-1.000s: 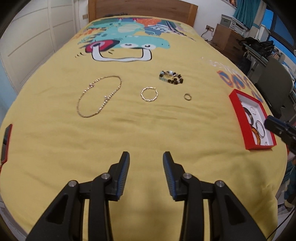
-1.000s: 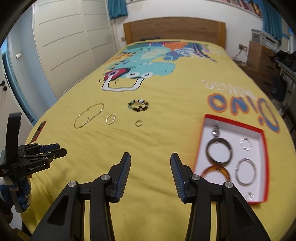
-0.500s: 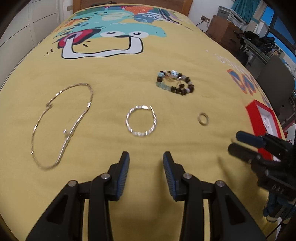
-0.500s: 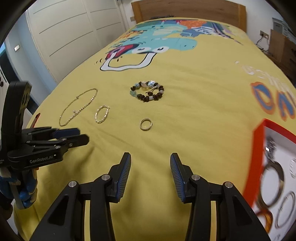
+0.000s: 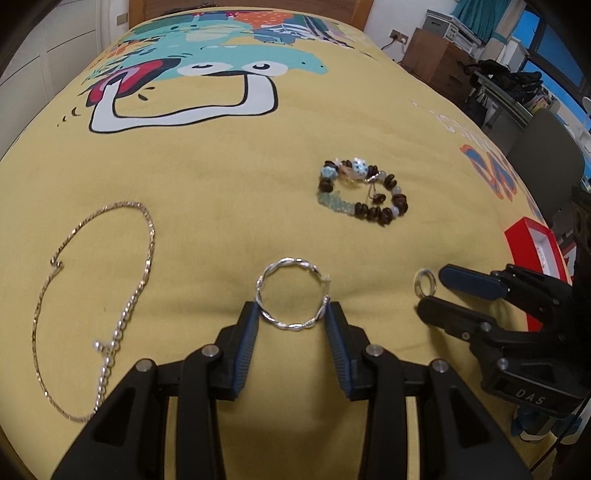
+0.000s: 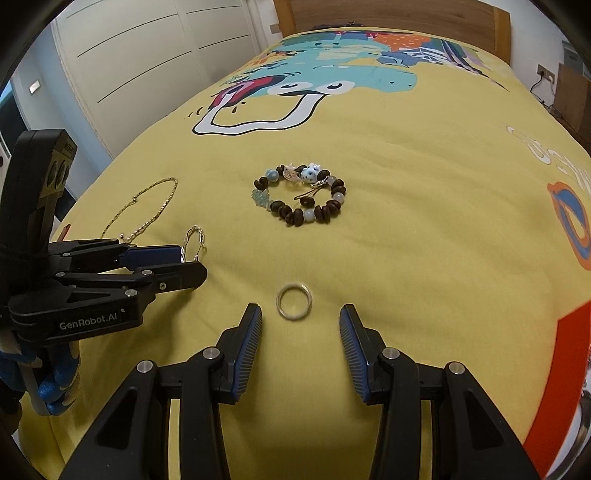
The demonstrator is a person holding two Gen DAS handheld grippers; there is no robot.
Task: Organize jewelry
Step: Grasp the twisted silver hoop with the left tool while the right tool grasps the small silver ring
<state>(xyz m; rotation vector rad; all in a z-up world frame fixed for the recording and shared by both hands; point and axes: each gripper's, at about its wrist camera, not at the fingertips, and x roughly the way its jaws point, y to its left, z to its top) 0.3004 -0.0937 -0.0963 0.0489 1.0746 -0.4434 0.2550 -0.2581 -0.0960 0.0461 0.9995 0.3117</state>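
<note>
Red box (image 5: 532, 236) mostly cut off; left tool (image 5: 291, 321) spread round twisted hoop (image 5: 291, 295), right tool (image 6: 300, 328) spread before ring (image 6: 294, 301).

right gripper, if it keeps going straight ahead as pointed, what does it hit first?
Most likely the small ring, lying just ahead of the open right gripper and slightly left of centre. Beyond it, further up the bedspread, lies the beaded bracelet.

yellow dinosaur bedspread (image 5: 258, 229), wooden headboard (image 6: 388, 14), white wardrobe (image 6: 147, 55)
</note>
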